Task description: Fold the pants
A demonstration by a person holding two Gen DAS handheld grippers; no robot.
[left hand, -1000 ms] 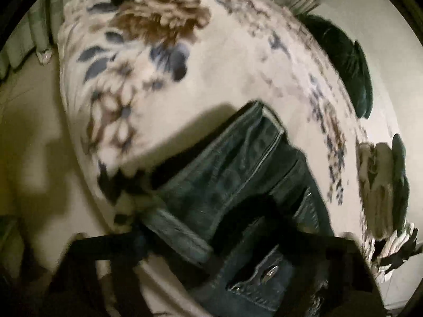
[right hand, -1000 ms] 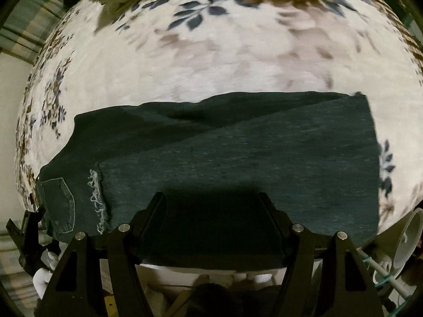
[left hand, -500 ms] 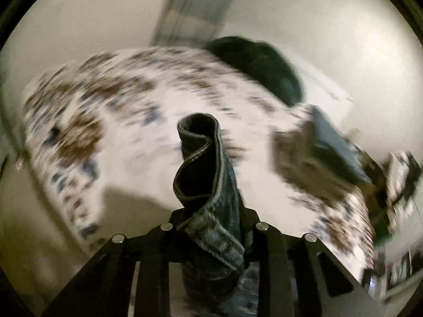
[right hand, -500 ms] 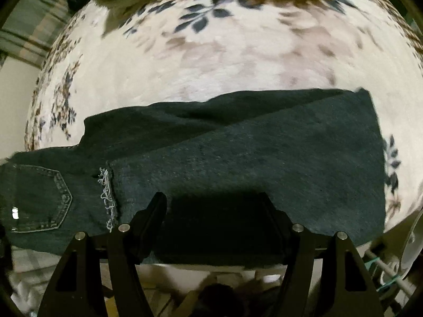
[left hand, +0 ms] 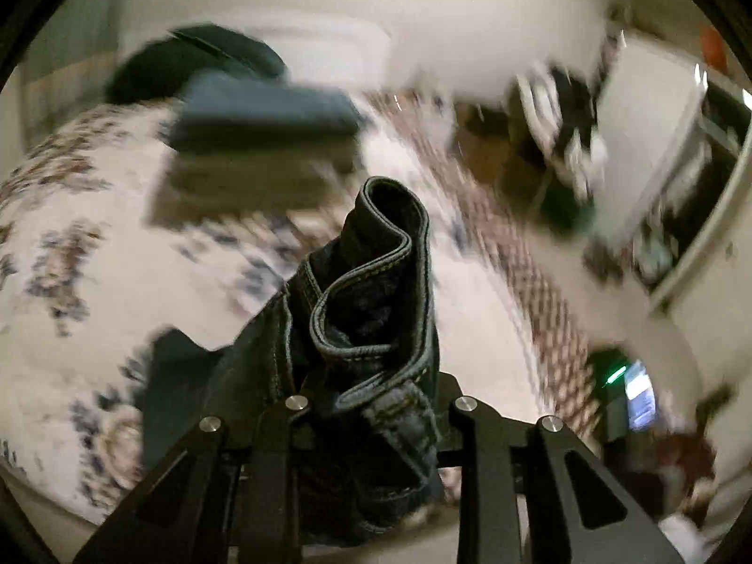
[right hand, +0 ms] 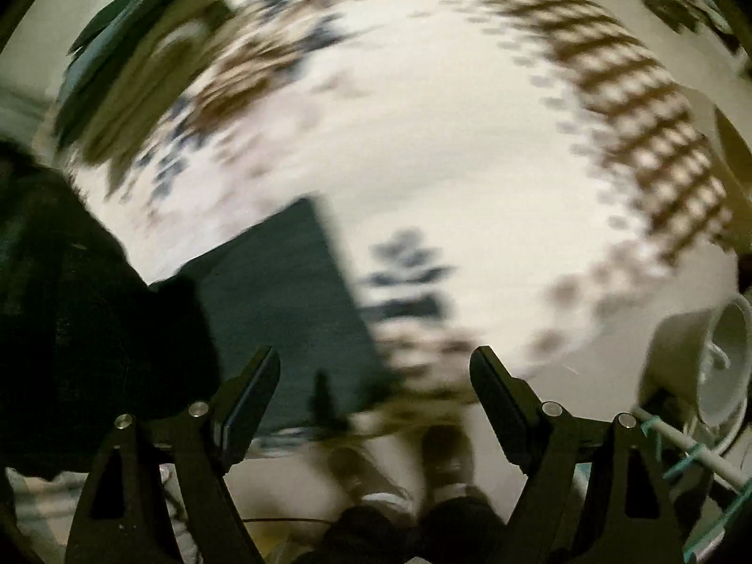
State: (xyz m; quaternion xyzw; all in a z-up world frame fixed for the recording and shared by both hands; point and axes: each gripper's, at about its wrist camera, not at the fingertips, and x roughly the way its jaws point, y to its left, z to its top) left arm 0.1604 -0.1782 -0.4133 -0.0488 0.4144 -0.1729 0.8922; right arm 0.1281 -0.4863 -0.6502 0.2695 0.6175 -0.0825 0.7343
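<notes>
Dark blue jeans (left hand: 371,310) lie on a floral bedspread (left hand: 84,244). My left gripper (left hand: 376,404) is shut on the jeans' waistband, which stands bunched and curled between the fingers, lifted above the bed. In the right wrist view the jeans' leg end (right hand: 286,310) lies flat on the bedspread (right hand: 446,164) at lower left. My right gripper (right hand: 371,376) is open and empty, over the bed's near edge just right of the leg hem. Both views are motion-blurred.
A stack of folded dark and olive clothes (left hand: 254,131) sits on the far side of the bed, also seen in the right wrist view (right hand: 122,61). A white fan (right hand: 705,357) stands at right. My feet (right hand: 404,470) are below on the floor.
My left gripper has lifted the waistband off the bed and swung it rightward. My right gripper has shifted right, off the middle of the jeans to the leg hem.
</notes>
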